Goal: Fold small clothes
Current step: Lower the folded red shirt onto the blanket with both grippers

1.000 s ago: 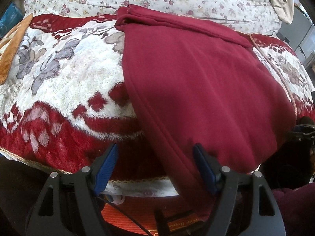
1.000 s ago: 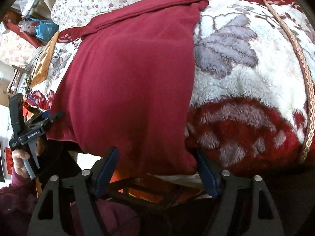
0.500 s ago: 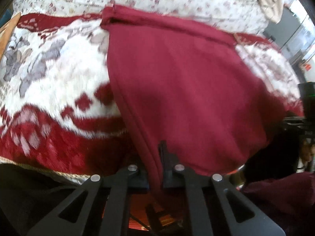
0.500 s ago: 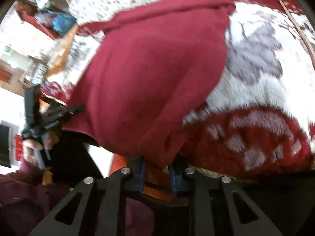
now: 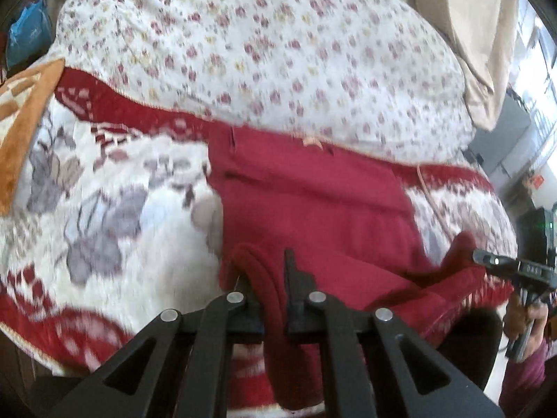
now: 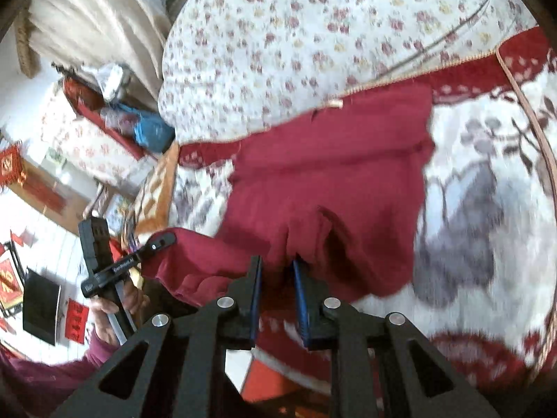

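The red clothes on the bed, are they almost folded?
Not yet. The dark red garment lies on the plush blanket. The left claw and right claw each pinch a near corner, lifted. Carrying that edge over to the far edge remains.

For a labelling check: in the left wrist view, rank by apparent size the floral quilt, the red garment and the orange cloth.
1. Floral quilt, largest.
2. Red garment, though its near end is magnified by the camera.
3. Orange cloth, smallest, partly cut off by the frame.
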Demonstrator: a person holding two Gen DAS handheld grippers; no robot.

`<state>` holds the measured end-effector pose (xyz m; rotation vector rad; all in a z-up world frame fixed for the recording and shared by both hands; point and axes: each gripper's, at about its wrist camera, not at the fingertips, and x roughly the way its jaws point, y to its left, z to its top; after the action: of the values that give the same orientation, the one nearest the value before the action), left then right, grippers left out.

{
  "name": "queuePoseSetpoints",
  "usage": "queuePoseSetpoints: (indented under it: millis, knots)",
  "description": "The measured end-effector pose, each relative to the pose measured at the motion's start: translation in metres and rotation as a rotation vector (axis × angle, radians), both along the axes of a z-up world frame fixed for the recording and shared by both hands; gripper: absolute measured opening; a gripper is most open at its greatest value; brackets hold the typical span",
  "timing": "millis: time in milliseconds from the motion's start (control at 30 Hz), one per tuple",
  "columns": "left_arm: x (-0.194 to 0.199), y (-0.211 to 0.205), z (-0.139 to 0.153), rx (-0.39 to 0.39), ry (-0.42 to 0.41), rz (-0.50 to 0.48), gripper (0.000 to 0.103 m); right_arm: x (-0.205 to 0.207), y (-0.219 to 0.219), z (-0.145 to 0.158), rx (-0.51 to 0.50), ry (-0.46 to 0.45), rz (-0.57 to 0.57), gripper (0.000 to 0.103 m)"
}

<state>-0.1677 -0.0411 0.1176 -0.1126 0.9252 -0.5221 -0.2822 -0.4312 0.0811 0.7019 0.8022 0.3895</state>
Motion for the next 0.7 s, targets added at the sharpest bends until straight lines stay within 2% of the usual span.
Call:
queuePoseSetpoints:
  millis: [100, 167, 300, 533, 700]
  knots:
    - [0.025, -0.009, 0.005, -0.010, -0.020, 0.021, 0.007, 0.018, -0.009, 0.008, 0.016, -0.030, -0.049, 0.019]
    - [0.041, -0.015, 0.007, -0.006, -0.033, 0.035, 0.007, 0.034, -0.011, 0.014, -0.033, -0.044, -0.071, 0.019]
    - [0.075, -0.025, 0.005, -0.005, -0.036, 0.065, 0.007, 0.071, -0.031, 0.014, -0.030, -0.017, -0.123, 0.018]
    - [0.143, -0.042, -0.012, -0.008, 0.023, 0.098, 0.007, 0.138, -0.045, 0.007, -0.068, 0.018, -0.174, 0.016]
    - [0.182, -0.056, -0.026, -0.003, 0.060, 0.096, 0.007, 0.181, -0.065, -0.011, -0.070, 0.063, -0.242, 0.016]
